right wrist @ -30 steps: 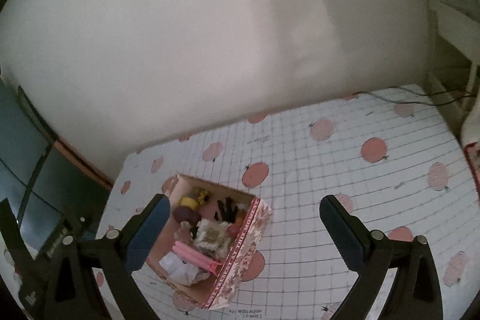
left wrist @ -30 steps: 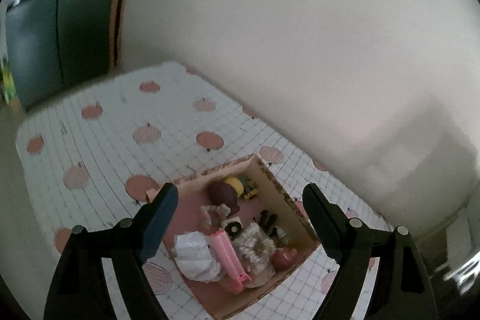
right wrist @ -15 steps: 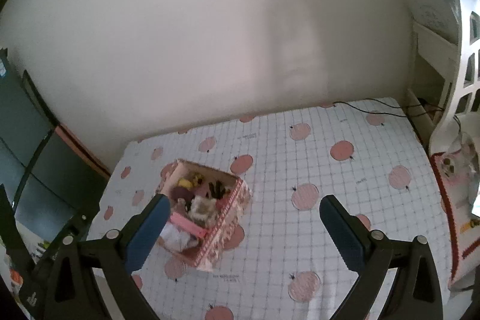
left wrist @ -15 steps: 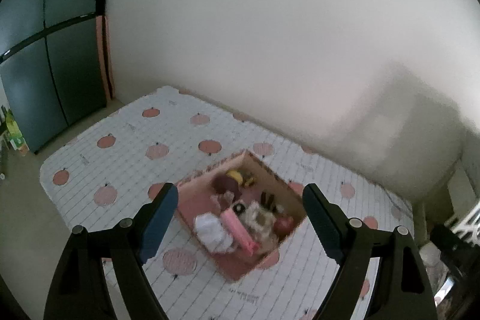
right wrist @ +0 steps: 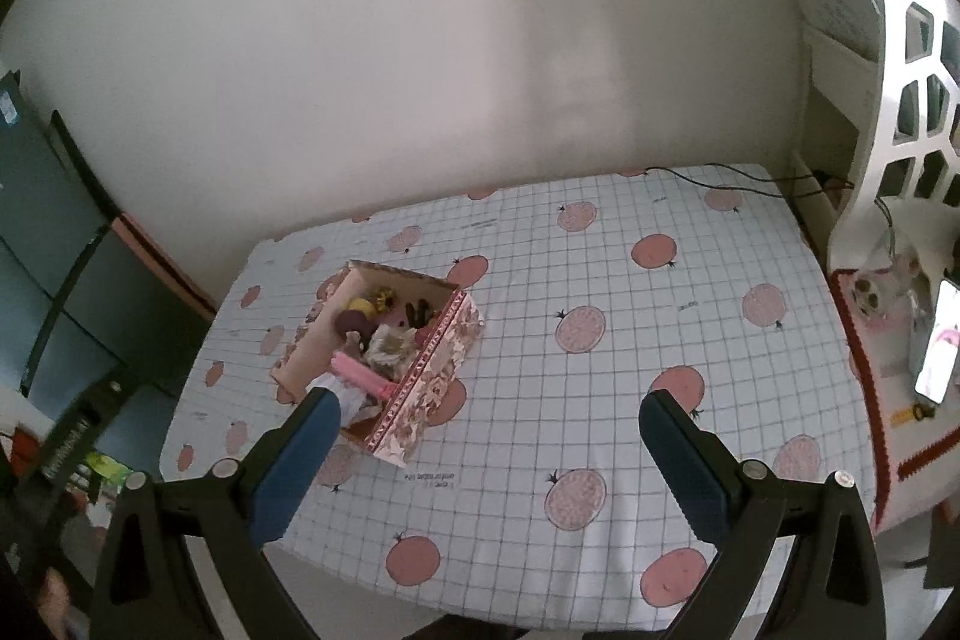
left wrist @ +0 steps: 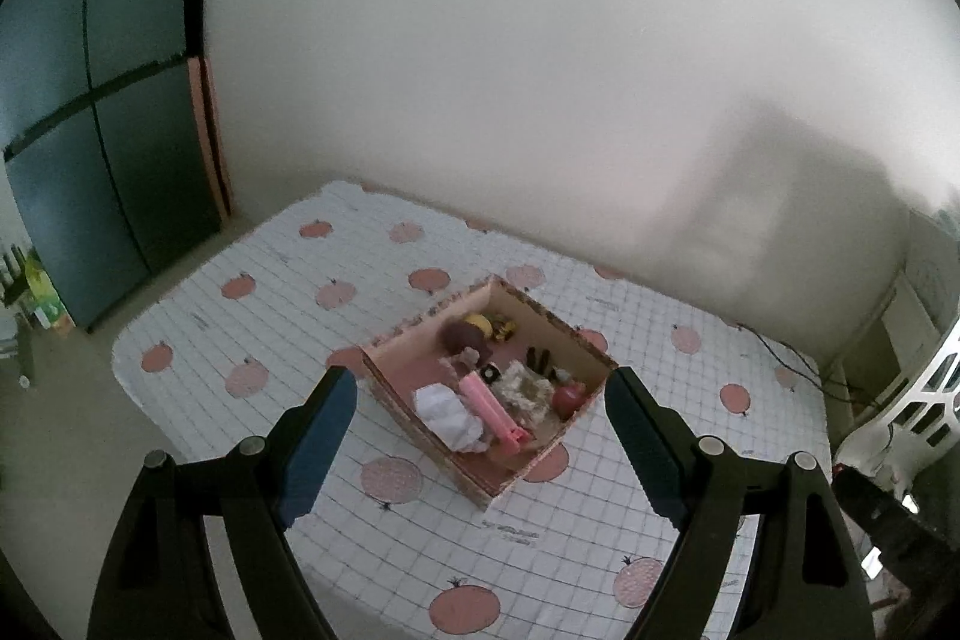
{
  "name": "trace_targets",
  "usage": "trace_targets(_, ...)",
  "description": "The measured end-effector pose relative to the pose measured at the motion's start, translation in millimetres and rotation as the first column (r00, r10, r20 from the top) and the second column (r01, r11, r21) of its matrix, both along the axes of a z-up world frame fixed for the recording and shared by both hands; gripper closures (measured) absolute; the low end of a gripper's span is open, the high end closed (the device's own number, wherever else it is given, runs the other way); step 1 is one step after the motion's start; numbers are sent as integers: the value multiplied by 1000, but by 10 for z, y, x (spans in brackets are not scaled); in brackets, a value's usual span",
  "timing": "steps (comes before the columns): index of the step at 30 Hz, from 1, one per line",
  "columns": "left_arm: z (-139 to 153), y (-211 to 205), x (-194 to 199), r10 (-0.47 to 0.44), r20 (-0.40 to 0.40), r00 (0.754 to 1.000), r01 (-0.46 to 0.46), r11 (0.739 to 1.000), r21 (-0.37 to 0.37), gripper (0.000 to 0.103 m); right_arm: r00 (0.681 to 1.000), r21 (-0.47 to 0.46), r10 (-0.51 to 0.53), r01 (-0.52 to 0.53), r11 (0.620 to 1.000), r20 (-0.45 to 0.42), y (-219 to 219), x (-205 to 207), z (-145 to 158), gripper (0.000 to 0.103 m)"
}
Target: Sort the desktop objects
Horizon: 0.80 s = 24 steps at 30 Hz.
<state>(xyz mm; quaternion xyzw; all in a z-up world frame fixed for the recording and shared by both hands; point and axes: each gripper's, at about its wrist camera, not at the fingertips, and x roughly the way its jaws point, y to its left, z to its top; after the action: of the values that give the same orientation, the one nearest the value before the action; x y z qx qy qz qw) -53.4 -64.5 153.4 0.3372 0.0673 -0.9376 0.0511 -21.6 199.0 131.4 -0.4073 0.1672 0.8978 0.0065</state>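
An open cardboard box [left wrist: 576, 340] with a floral outside [right wrist: 432, 388] stands on a table covered by a grid cloth with pink fruit prints [right wrist: 600, 280]. In it lie a pink comb [left wrist: 492, 409], a white crumpled item [left wrist: 447, 409], a dark round object [left wrist: 462, 337], a yellow item [left wrist: 480, 321], a red ball [left wrist: 570, 397] and other small things. My left gripper [left wrist: 480, 436] is open and empty, high above the box. My right gripper [right wrist: 480, 445] is open and empty, high above the table, right of the box.
A dark fridge [left wrist: 78, 100] stands left of the table. A white wall runs behind. At right stand a white lattice chair [right wrist: 912, 88], a black cable [right wrist: 750, 181] at the table's back edge, and a phone [right wrist: 936, 355] on a red-trimmed mat.
Both grippers have risen and pulled back from the box. The box looks smaller and the whole table is in view. Both stay open.
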Motion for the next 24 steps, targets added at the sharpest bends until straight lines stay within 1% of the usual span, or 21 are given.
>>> trace_targets(5,254,-60,166,6,-51,999,-7,1000,-31,17,1000,-7,2,-2,1000,-17,-12,114,54,2)
trace_targets(8,263,-36,226,1,-49,999,-3,999,-48,17,1000,0,9,-9,1000,-13,-41,169,4,2)
trace_targets(10,192,16,231,-23,-27,999,21,998,-61,17,1000,-2,15,-15,1000,-6,-49,188,-67,2)
trace_targets(12,51,80,229,-55,4,998,56,997,-51,17,1000,2,19,-19,1000,-1,-60,215,-169,2)
trace_targets(15,-269,196,189,-85,68,994,88,995,-42,17,1000,16,29,-29,999,-4,-75,250,-340,2)
trace_targets(17,-431,270,193,-100,87,991,103,994,-33,17,998,28,56,-56,998,-15,-96,267,-468,2)
trace_targets(18,-504,304,217,-107,92,990,110,994,-27,17,998,42,60,-60,997,-4,-104,265,-534,2)
trace_targets(21,-761,443,241,-124,125,984,130,991,-36,17,999,72,53,-54,996,9,-110,281,-737,2)
trace_targets(24,-1015,542,238,-138,176,975,147,988,-39,17,999,75,46,-47,996,19,-85,278,-892,2)
